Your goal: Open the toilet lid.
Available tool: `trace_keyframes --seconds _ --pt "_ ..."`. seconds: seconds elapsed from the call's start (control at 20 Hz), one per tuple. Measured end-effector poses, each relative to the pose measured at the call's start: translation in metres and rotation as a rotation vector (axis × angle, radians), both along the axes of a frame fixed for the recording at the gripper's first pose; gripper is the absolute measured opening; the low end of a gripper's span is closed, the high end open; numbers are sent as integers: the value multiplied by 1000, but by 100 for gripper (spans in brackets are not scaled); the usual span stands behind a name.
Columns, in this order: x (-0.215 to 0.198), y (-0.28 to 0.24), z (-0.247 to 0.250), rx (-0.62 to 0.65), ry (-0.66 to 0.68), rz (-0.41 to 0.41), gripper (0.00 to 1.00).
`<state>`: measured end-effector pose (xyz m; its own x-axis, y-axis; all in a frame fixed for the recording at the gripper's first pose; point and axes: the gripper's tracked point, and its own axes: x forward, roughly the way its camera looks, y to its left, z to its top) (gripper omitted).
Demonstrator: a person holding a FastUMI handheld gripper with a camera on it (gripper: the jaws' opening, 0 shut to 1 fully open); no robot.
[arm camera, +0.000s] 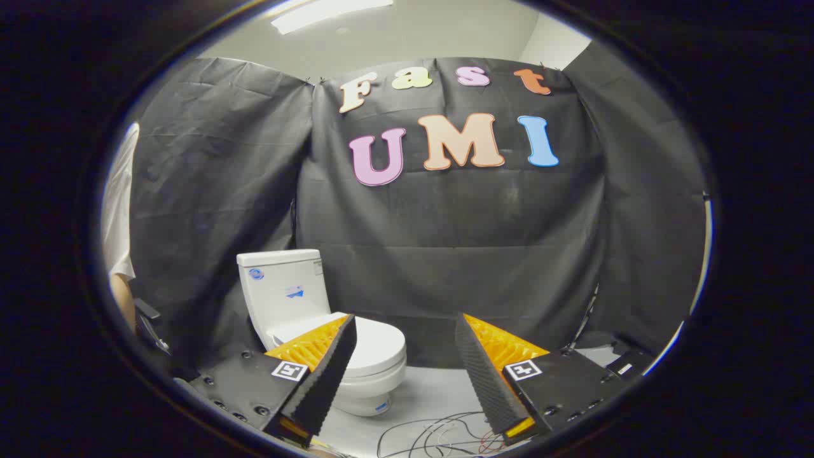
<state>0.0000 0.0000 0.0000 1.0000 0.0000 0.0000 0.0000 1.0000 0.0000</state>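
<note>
I hold the gripper (406,346) back, fingers spread wide and empty, lining up on the toilet (318,318) by the wall; its lid (375,346) is down.

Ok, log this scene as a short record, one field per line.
toilet: white, beyond the fingers, partly behind the left one
lid: down, shut
tank: upright behind the bowl
gripper: open, fingers wide apart, holding nothing, not touching the toilet
cables: loose on the floor between the fingers
floor: pale grey
person: white sleeve and arm beside the booth wall
task state: lid not yet opened
</note>
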Motion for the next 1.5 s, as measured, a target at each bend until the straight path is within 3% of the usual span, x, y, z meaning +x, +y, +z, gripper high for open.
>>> trace_keyframes --seconds 0.8,1.0,1.5 --pt "5 -2 -4 -5 5 -1 94" --pt "33 0 -2 -3 12 -3 91" --pt "55 4 2 -2 -6 10 90"
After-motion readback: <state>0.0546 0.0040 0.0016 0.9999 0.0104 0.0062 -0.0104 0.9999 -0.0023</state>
